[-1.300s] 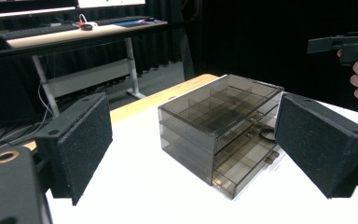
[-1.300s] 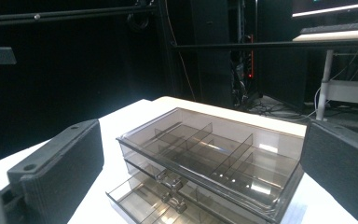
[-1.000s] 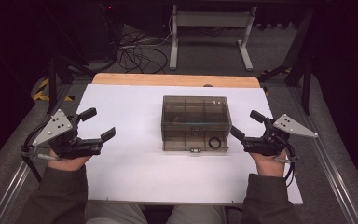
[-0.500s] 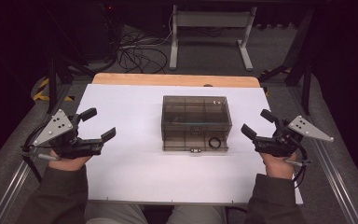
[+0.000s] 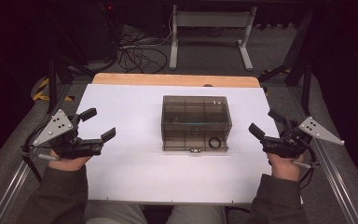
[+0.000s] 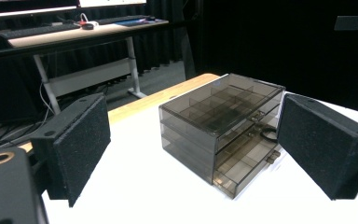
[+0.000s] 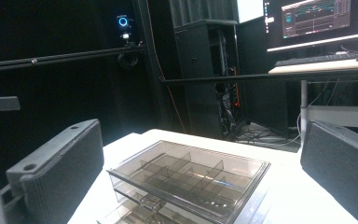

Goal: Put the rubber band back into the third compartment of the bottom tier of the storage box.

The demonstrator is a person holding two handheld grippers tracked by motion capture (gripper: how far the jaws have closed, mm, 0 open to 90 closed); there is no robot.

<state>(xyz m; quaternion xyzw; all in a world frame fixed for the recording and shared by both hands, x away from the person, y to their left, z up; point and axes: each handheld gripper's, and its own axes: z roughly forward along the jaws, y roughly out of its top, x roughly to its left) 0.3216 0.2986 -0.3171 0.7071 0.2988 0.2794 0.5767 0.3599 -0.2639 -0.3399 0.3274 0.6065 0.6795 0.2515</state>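
Note:
A smoky see-through drawer box point(image 5: 196, 122) stands in the middle of the white table point(image 5: 130, 177), with a black ring point(image 5: 214, 142) in its lower front drawer. My left gripper point(image 5: 98, 124) is held open to the left of the box, well apart from it. My right gripper point(image 5: 265, 122) hovers open near the table's right edge, also clear of the box. The left gripper view looks between wide-apart pads point(image 6: 77, 147) at the box point(image 6: 221, 126) and the ring point(image 6: 268, 135). In the right gripper view the box point(image 7: 191, 179) lies low between the pads point(image 7: 63, 163).
A wooden strip point(image 5: 175, 80) runs along the table's far edge. Metal rails point(image 5: 331, 172) flank both sides. Behind the table stand a desk frame point(image 5: 209, 28) and loose cables point(image 5: 135, 53) on the floor. A desk with monitors point(image 7: 317, 21) stands farther off.
My right gripper has moved outward to the right, away from the box, toward the table's edge. The left gripper and the box have stayed put.

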